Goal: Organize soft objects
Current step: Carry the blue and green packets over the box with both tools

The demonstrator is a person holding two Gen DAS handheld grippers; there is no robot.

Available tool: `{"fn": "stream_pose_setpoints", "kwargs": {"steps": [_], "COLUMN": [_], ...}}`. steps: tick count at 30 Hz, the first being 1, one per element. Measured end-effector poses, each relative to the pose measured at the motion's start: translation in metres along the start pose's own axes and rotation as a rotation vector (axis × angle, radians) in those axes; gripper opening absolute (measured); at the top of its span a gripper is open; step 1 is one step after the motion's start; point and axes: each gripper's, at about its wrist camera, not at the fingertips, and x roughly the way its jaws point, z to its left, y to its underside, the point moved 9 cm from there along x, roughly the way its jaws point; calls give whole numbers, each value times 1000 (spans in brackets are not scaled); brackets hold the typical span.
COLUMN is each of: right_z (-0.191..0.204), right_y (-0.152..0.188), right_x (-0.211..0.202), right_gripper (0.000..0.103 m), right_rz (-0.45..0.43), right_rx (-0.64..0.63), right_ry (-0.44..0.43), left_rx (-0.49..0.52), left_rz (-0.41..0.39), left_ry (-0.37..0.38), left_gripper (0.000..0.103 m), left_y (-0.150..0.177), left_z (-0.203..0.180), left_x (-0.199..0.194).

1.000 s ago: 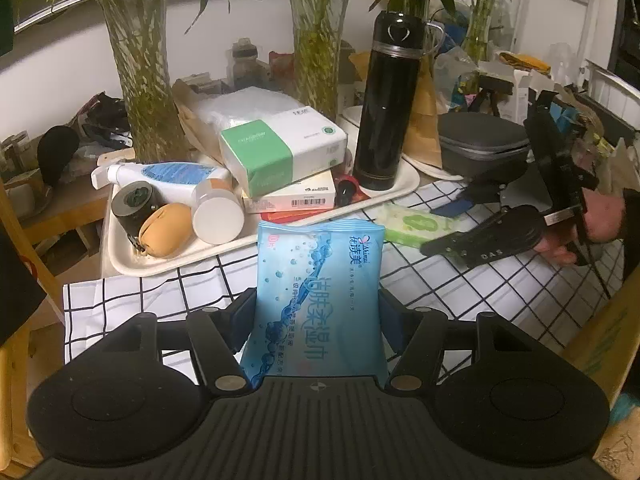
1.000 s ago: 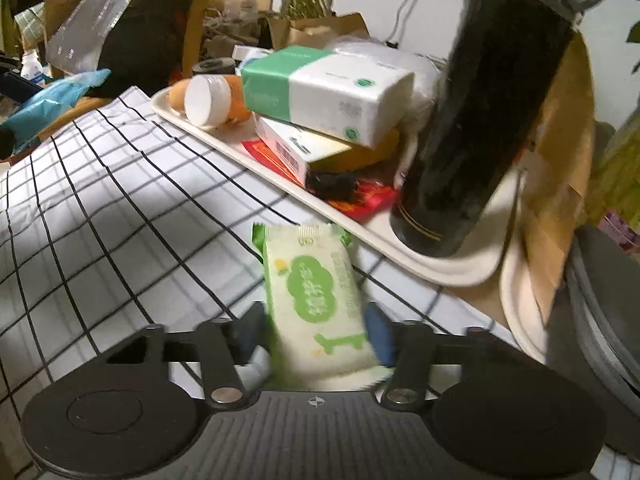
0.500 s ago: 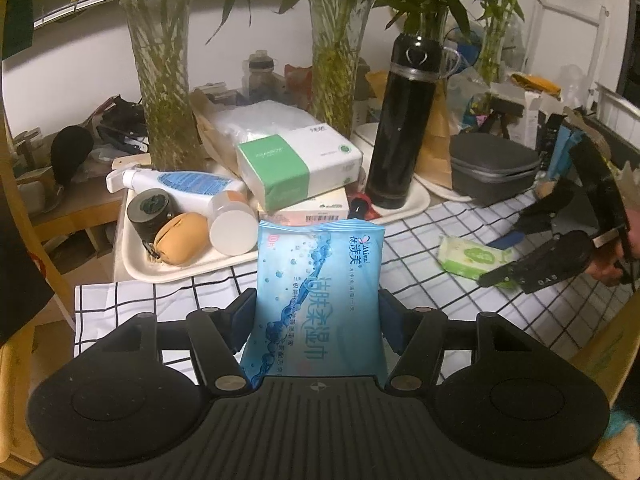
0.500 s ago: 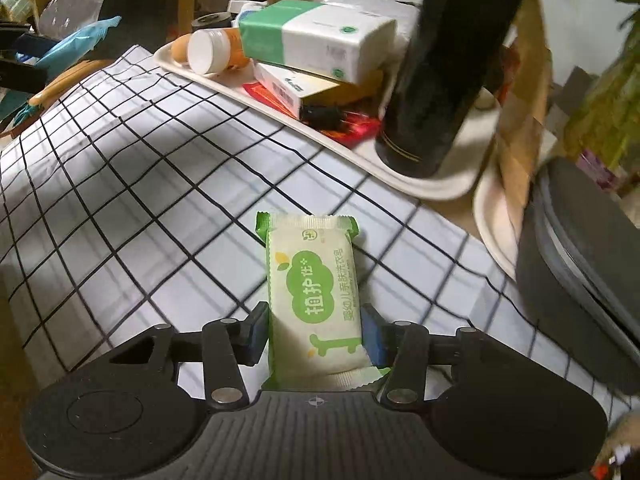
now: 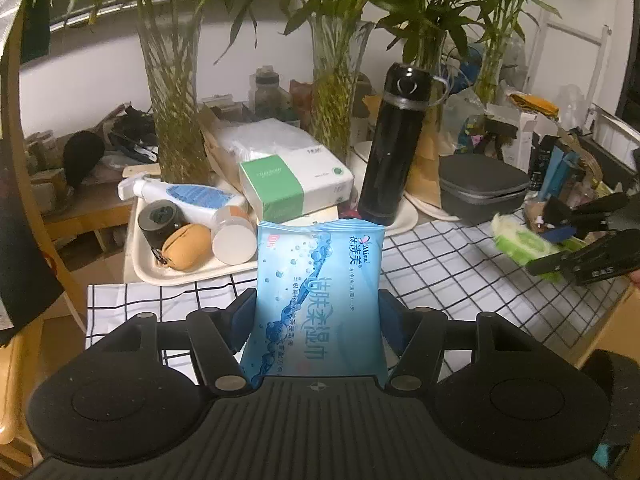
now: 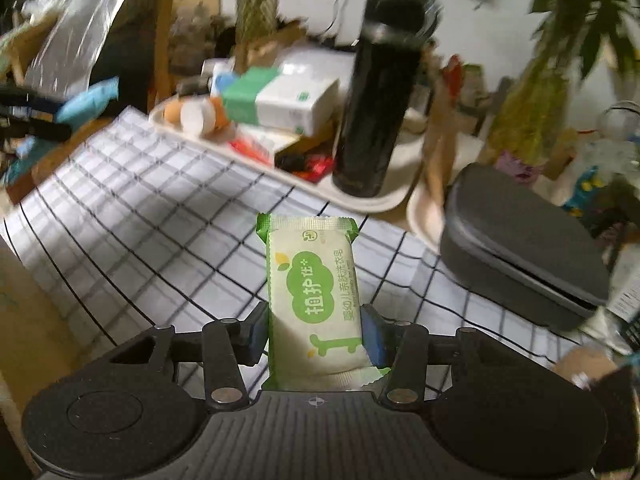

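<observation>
My left gripper (image 5: 316, 320) is shut on a blue wet-wipe pack (image 5: 320, 300), held upright above the checked cloth (image 5: 440, 264). In the right wrist view my right gripper (image 6: 316, 332) is shut on a green and cream soft pack (image 6: 314, 292), lifted off the checked cloth (image 6: 160, 216). The left wrist view shows that same green pack (image 5: 524, 246) at the far right, held in the right gripper (image 5: 560, 252). The blue pack (image 6: 90, 98) appears blurred at the far left of the right wrist view.
A cream tray (image 5: 192, 276) behind the cloth holds a green-and-white tissue box (image 5: 296, 186), a spray bottle (image 5: 188, 194), a brown pouch (image 5: 188, 246) and a tall black flask (image 5: 394, 148). A grey case (image 5: 482, 184) sits at the right. Glass vases with plants (image 5: 176, 120) stand behind.
The right gripper lifted the green pack off the cloth and drew back to the right. The left gripper rose a little with the blue pack, and more of the table shows.
</observation>
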Motion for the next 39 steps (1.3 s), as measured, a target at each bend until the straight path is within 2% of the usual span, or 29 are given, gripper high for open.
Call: {"fn": "stream_pose_setpoints", "kwargs": {"steps": [7,13,22,29,35,39], "right_z": [15,25,52,74,95,104], "right_y": [-9,-11,2,23,38,45], "right_x": [-65,-116,-161,-186,-207,-215], "right_gripper": [50,50,50,51,51,51], "right_rz": [-81,-137,-166,-188,-204,-208], "right_rx": [-23,18,51,90,92,82], "right_ry": [74,92,129,104,75,71], "left_rx": [43,79,86,34,-105,-152], "left_rz": [-23,-42,-42,11,72,69], "left_ry": [-34,-62,-60,12,141,201], "left_gripper": [62,62,62,62,68,72], "left_y": [-12,-20,-17,2,21,27], "left_z": [-20,-38,-58,-80,-91,-94], "left_x": [-36,-67,-109,-125,-123,-128]}}
